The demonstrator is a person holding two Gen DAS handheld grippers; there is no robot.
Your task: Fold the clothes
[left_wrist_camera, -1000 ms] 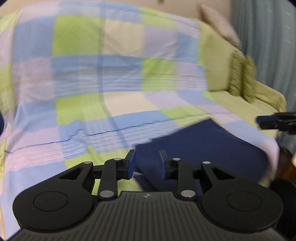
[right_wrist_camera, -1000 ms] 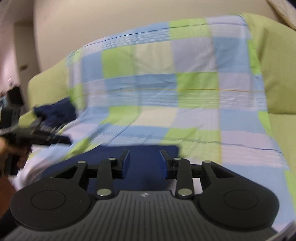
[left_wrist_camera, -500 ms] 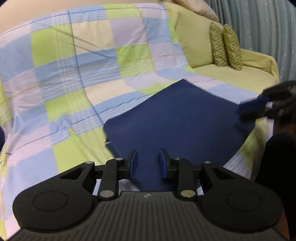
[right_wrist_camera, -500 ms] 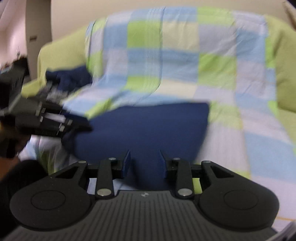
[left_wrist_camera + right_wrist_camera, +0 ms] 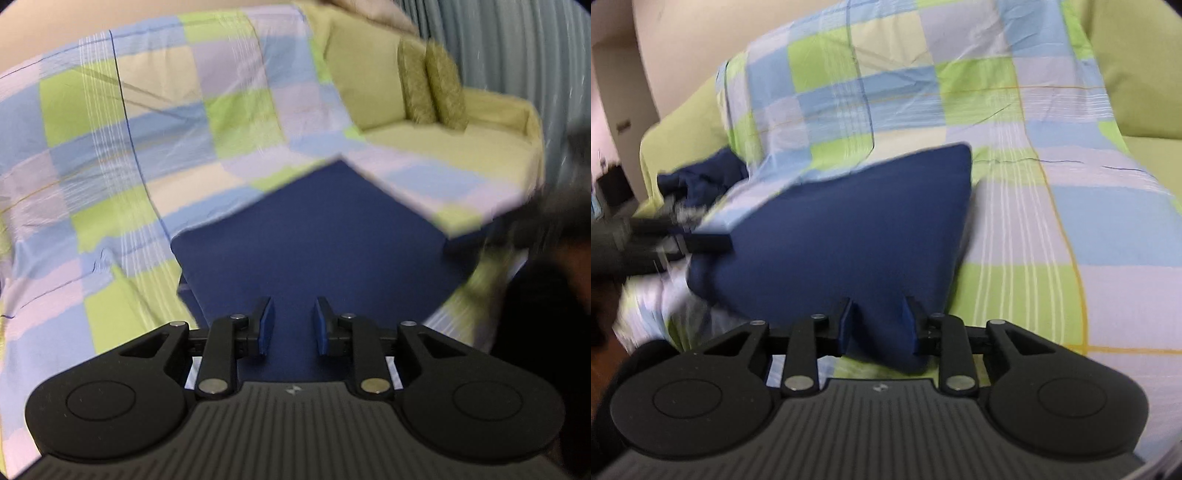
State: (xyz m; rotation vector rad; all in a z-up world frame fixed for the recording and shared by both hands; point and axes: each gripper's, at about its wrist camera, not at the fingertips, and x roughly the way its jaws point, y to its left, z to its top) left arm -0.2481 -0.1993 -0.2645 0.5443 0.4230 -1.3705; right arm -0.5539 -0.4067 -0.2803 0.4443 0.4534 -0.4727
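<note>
Both tongs, left (image 5: pixel 290 325) and right (image 5: pixel 879 325), are closing on the navy garment (image 5: pixel 849 236); only the right view shows crumpled navy clothes (image 5: pixel 701 175).

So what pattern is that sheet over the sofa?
Checked sheet: blue, green, lilac, cream squares; clearest from the right wrist.

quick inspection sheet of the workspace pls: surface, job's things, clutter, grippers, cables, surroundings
surface: green sofa with a checked sheet draped over its seat and back
job's things: navy garment lies flat on the sheet, near edge by both grippers
clutter: second navy bundle crumpled at the sofa's far end; two patterned cushions upright against the other armrest
grippers: left gripper jaws closing, over the garment's near edge; right gripper jaws closing with a garment corner between them; grip not certain for either
cables: nothing seen
surroundings: plain wall behind the sofa, grey curtain beside it
</note>
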